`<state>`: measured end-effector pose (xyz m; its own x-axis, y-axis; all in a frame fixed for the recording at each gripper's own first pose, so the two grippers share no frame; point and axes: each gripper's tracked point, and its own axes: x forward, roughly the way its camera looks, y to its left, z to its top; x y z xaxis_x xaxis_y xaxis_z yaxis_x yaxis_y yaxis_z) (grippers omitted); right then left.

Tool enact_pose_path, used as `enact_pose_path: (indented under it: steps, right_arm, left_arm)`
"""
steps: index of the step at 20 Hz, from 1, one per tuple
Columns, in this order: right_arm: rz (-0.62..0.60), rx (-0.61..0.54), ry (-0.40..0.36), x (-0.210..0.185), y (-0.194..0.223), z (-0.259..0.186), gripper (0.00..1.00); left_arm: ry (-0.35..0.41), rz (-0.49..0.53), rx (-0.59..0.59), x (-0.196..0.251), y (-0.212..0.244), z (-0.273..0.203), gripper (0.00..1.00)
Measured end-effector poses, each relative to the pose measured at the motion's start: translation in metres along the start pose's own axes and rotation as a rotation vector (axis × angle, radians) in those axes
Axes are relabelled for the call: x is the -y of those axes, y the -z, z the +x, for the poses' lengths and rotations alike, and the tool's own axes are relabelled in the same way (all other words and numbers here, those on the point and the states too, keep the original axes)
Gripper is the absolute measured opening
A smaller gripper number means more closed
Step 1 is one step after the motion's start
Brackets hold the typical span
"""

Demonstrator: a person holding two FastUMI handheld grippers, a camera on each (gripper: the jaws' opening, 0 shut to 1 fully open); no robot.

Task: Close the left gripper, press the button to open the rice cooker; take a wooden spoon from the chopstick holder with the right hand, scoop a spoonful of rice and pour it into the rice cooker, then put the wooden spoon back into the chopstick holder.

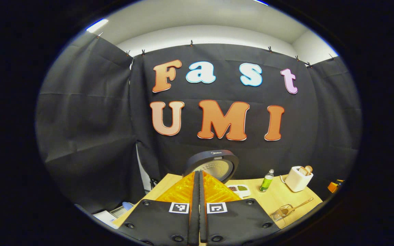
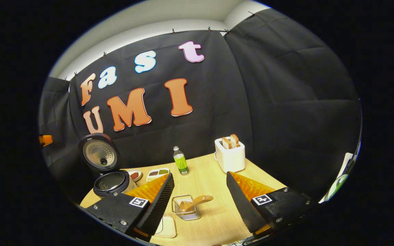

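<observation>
The rice cooker [image 2: 111,182] stands at the table's back left corner with its round lid [image 2: 99,153] raised and its dark pot uncovered. In the left gripper view my left gripper [image 1: 198,173] is shut with nothing in it, and its tips rise just in front of the raised lid [image 1: 217,164]. A wire chopstick holder [image 2: 183,208] lies on the table with the wooden spoon [image 2: 197,201] in it. Above and just short of that holder hangs my right gripper [image 2: 200,175], open, one finger on each side. The holder and spoon [image 1: 287,210] also sit at the right of the left gripper view.
A white toaster [image 2: 230,155] with two slices and a green bottle [image 2: 180,160] stand at the back of the wooden table [image 2: 214,218]. A small bowl [image 2: 134,175] and a divided tray [image 2: 158,173] sit beside the cooker. A pale flat dish [image 2: 168,227] lies near the front edge.
</observation>
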<state>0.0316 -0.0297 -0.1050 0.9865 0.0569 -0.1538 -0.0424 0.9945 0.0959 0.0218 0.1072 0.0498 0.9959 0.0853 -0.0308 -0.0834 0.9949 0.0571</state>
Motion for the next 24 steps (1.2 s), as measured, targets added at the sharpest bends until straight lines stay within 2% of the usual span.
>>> enact_pose_path:
  steps: [1, 6, 7, 13, 15, 16, 19, 20, 22, 24]
  right_arm:
    - [0.016, -0.014, -0.004, 0.001, 0.008, 0.007, 0.95]
    - [0.107, -0.075, -0.016, 0.005, 0.045, 0.042, 0.94]
    - [0.117, -0.086, -0.010, 0.007, 0.053, 0.049, 0.94]
    - [0.235, -0.199, 0.018, 0.012, 0.103, 0.085, 0.95]
    - [0.295, -0.239, 0.004, 0.005, 0.113, 0.090, 0.93]
    - [0.318, -0.259, -0.005, 0.000, 0.118, 0.091, 0.86]
    - [0.346, -0.329, -0.005, -0.006, 0.132, 0.091, 0.65]
    - [0.355, -0.328, -0.008, -0.008, 0.127, 0.090, 0.53]
    - [0.370, -0.339, -0.020, -0.013, 0.123, 0.090, 0.38]
    - [0.386, -0.358, -0.049, -0.022, 0.121, 0.090, 0.32]
  left_arm:
    - [-0.031, 0.009, 0.010, -0.011, -0.003, -0.005, 0.05]
    - [-0.140, -0.013, 0.070, -0.052, -0.015, -0.036, 0.44]
    - [-0.153, -0.016, 0.068, -0.059, -0.011, -0.041, 0.41]
    - [-0.238, -0.005, 0.080, -0.083, -0.007, -0.056, 0.80]
    - [-0.261, 0.018, 0.073, -0.087, -0.005, -0.058, 0.93]
    - [-0.270, 0.028, 0.069, -0.088, -0.002, -0.059, 1.00]
    - [-0.275, 0.018, 0.043, -0.086, 0.006, -0.056, 1.00]
    - [-0.265, 0.008, 0.037, -0.083, 0.008, -0.055, 1.00]
    - [-0.261, 0.000, 0.035, -0.083, 0.011, -0.054, 1.00]
    - [-0.264, -0.004, 0.031, -0.085, 0.014, -0.055, 1.00]
